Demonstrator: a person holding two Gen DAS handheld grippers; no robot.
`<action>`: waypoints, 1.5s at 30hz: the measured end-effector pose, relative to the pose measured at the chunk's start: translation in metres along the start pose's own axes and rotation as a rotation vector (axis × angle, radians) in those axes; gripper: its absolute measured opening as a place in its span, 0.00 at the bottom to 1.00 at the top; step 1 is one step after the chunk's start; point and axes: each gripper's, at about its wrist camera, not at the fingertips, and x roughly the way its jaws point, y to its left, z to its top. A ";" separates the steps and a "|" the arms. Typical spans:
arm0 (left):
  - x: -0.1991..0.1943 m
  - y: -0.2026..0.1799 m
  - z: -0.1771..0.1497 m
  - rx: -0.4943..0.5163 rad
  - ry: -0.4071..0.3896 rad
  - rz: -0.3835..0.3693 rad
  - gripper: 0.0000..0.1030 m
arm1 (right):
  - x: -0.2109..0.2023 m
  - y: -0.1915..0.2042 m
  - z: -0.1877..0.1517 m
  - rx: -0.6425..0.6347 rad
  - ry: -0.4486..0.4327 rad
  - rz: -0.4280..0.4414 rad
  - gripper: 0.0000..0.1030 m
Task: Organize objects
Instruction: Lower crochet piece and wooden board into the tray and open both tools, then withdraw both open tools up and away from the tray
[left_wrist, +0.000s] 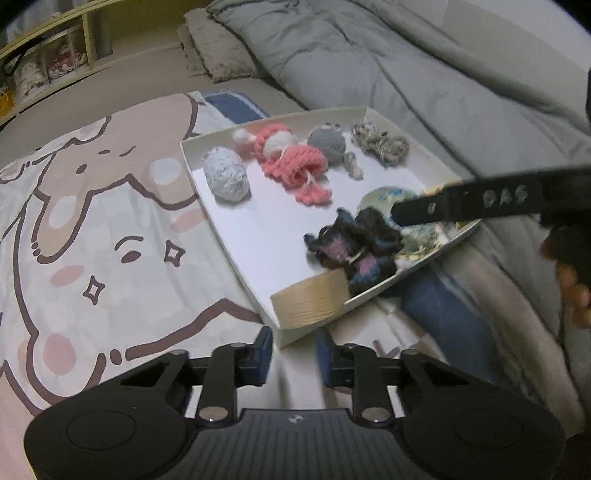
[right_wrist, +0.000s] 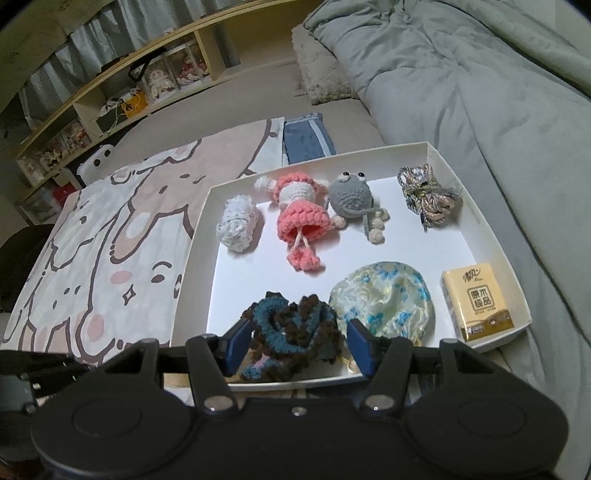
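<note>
A white tray (right_wrist: 195, 258) on the bed holds a white yarn bundle (right_wrist: 238, 225), a pink crochet doll (right_wrist: 301, 218), a grey crochet frog (right_wrist: 349, 197), a metallic cord bundle (right_wrist: 430, 197), a floral pouch (right_wrist: 384, 299), a yellow tissue pack (right_wrist: 478, 301), a tape roll (left_wrist: 310, 301) and a dark blue-brown crochet piece (right_wrist: 291, 332). My right gripper (right_wrist: 297, 349) is open, its fingers on either side of the dark crochet piece. It shows in the left wrist view as a black bar (left_wrist: 480, 201) over the tray. My left gripper (left_wrist: 293, 356) is open and empty at the tray's near corner (left_wrist: 284, 338).
The tray lies on a cartoon-print blanket (left_wrist: 92, 240). A grey duvet (right_wrist: 461, 74) is heaped behind and to the right. A blue cloth (right_wrist: 306, 138) lies beyond the tray. Wooden shelves (right_wrist: 129, 92) with small items stand at the far left.
</note>
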 end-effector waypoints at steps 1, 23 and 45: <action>0.003 0.001 0.001 -0.006 -0.001 0.014 0.21 | 0.001 0.000 0.000 0.000 -0.001 0.003 0.56; 0.022 0.026 0.044 -0.144 -0.077 0.038 0.20 | 0.002 0.001 -0.004 -0.004 0.009 -0.001 0.56; -0.071 0.020 0.019 -0.151 -0.220 0.082 1.00 | -0.064 0.020 -0.019 -0.050 -0.158 -0.095 0.94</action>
